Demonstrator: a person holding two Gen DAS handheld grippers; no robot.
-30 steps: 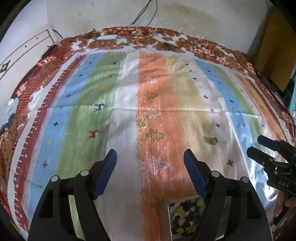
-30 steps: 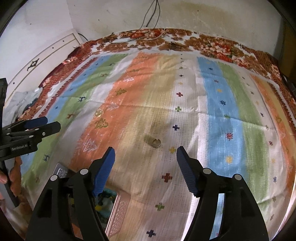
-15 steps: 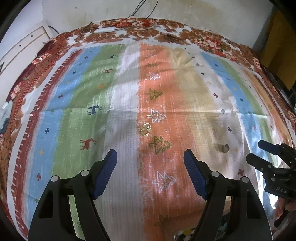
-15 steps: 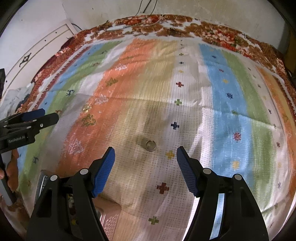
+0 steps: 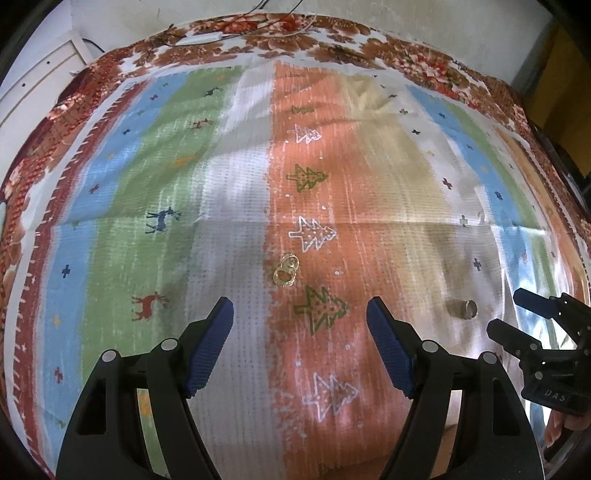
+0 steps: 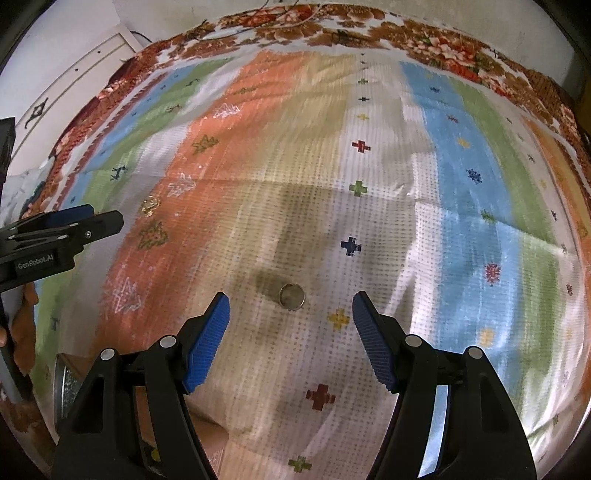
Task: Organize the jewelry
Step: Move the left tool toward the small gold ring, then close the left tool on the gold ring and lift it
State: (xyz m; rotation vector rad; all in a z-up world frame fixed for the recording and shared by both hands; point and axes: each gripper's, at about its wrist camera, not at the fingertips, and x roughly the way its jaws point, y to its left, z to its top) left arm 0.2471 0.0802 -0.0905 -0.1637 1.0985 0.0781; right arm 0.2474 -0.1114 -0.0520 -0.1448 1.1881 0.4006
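A small gold pair of rings [image 5: 285, 270] lies on the striped cloth, just beyond my left gripper [image 5: 300, 312], which stands open with nothing between its blue pads. The same gold piece [image 6: 149, 204] shows far left in the right wrist view. A silver ring [image 6: 291, 296] lies on the pale part of the cloth, a little ahead of my right gripper [image 6: 291, 308], open and empty too. In the left wrist view that silver ring [image 5: 462, 308] sits at the right, near the right gripper [image 5: 511, 312] seen from the side.
The striped cloth [image 5: 110, 229] covers a bed with a floral border [image 5: 424, 70] and a white wall behind. A box corner with a silvery lid [image 6: 64, 384] peeks in at the lower left of the right wrist view. A cable [image 5: 258, 31] lies at the far edge.
Both grippers have come down and forward towards the cloth. The gold piece and the silver ring appear larger and closer to the fingertips. The beaded box has slid out of the left wrist view.
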